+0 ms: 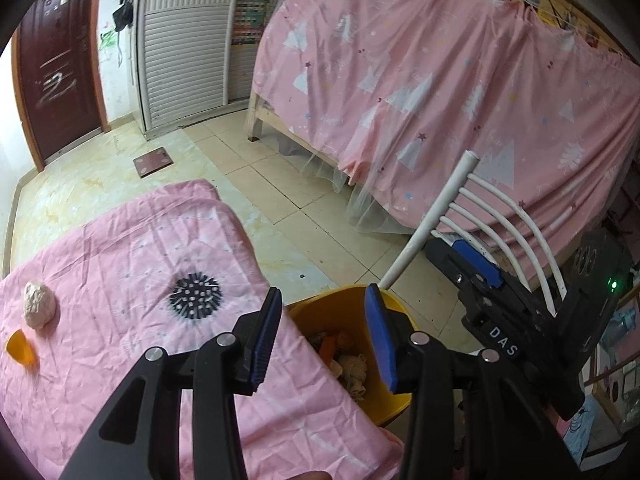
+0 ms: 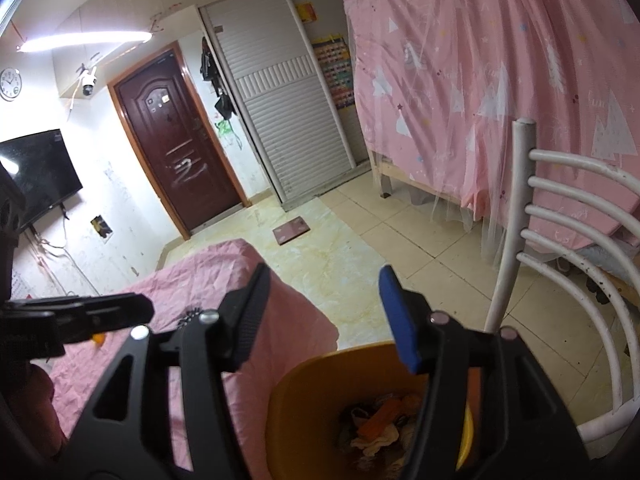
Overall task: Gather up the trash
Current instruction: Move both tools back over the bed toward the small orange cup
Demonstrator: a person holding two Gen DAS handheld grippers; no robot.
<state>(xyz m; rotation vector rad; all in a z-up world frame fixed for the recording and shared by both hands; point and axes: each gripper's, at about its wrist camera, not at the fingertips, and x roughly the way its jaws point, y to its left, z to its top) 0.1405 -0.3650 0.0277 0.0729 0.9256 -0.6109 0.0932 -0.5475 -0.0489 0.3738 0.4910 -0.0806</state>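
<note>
From my left wrist view, my left hand-held gripper (image 1: 322, 324) hangs with its blue-padded jaws spread apart and nothing between them, poised over the edge where a worktop meets a yellow bin. The worktop (image 1: 120, 360) is draped in a wrinkled pink cloth with a black spiky sunburst print (image 1: 195, 295) near its middle. Two pieces of trash lie on the cloth at the far left, well apart from my jaws: a crumpled pale tissue wad (image 1: 39, 305) and, just below it, an orange scrap (image 1: 21, 347). The yellow bin (image 1: 394, 400) stands against the worktop's right edge, holding crumpled tissue and an orange piece (image 1: 352, 364). My right hand-held gripper (image 1: 480, 276) shows to the right, black with a blue pad, in front of a white slatted chair (image 1: 500, 216). A pink curtain (image 1: 440, 80) covers the bed frame behind, and a flat dark red scale (image 1: 153, 162) lies on the tiled floor. From my right wrist view, my right hand-held gripper (image 2: 324, 312) is also released, jaws wide and empty, above the yellow bin (image 2: 304, 384), whose trash (image 2: 380, 424) is visible inside. My left hand-held gripper (image 2: 80, 316) reaches in from the left over the pink worktop (image 2: 208, 280), a bit of orange showing beneath it. A dark red door (image 2: 176, 160) and a wall-mounted television (image 2: 36, 176) stand beyond.
</note>
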